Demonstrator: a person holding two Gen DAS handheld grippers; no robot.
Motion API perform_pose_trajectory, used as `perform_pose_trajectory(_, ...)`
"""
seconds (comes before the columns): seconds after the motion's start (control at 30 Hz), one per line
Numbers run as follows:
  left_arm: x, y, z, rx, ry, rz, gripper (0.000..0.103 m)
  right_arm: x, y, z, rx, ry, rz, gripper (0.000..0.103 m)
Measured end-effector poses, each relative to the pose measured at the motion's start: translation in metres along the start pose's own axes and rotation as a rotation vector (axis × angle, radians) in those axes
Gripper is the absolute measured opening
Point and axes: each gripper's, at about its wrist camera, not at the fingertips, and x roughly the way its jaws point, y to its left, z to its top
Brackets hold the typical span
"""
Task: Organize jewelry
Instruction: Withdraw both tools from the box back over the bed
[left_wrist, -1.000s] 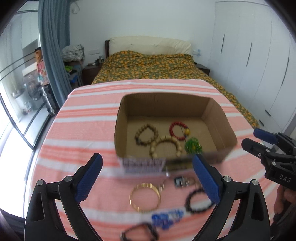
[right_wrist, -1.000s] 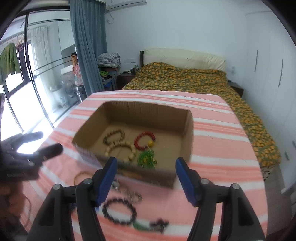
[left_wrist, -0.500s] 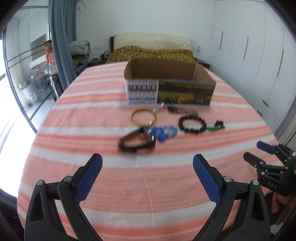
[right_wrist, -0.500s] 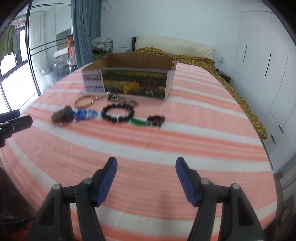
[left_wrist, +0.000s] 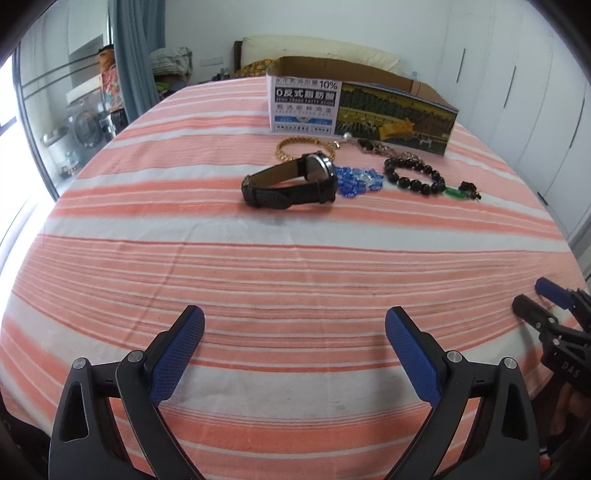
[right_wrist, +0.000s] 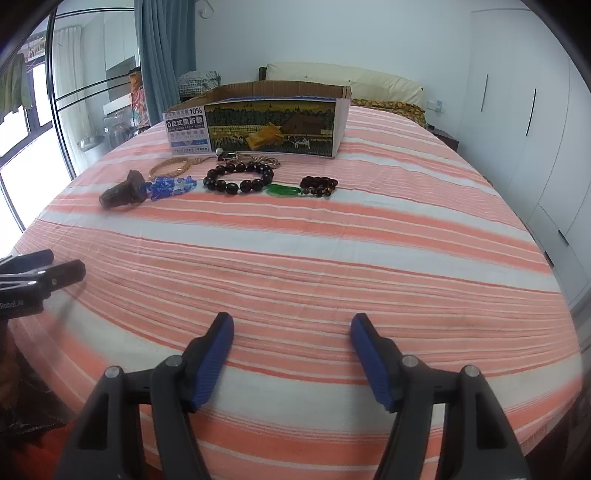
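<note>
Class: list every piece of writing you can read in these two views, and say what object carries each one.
"10%": cardboard box label, top right.
"0反式脂肪酸": same label, large line.
"ZERO TRANS FATTY ACIDS": just below it, barely legible.
Smaller lines lower on the label: too small to read.
"DAS": right tongs body.
"Robot.AI": left tongs body, start cut off.

Daylight enters from the tall glass window (right_wrist: 22, 147) at left, blown out to white there. Even, soft light on the orange-and-white striped cloth (left_wrist: 295, 258); faint shadow under the black leather-strap watch (left_wrist: 291, 182). Strong fisheye bending, dark vignette in corners. The watch is smeared in the right view; the printed cardboard box (right_wrist: 258, 125) stays sharp
</note>
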Motion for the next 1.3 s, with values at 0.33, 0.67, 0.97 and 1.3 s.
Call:
perform_pose_trajectory(0.33, 0.0054, -0.0044, -0.0036, 0.041, -0.004, 0.034, 0.103, 0.0004, 0.0019, -0.0040, 0.012, -0.034, -0.010, 0.077)
perform_pose_trajectory(0.67, 0.0052, -0.0041, -0.0047, 0.045, -0.009, 0.042, 0.103, 0.0006, 0.0019, -0.0048, 0.013, -0.046, -0.015, 0.078)
perform_pose_trajectory(0.97, 0.0058, -0.0050, -0.0026, 0.052, 0.013, 0.040, 0.103, 0.0005, 0.0022, -0.0053, 0.014, -0.040, -0.013, 0.078)
perform_pose_trajectory(1.3, 0.0072, -0.0061, -0.0018, 0.053, 0.024, 0.041, 0.103, 0.0005, 0.0025, -0.0050, 0.009, -0.035, -0.010, 0.079)
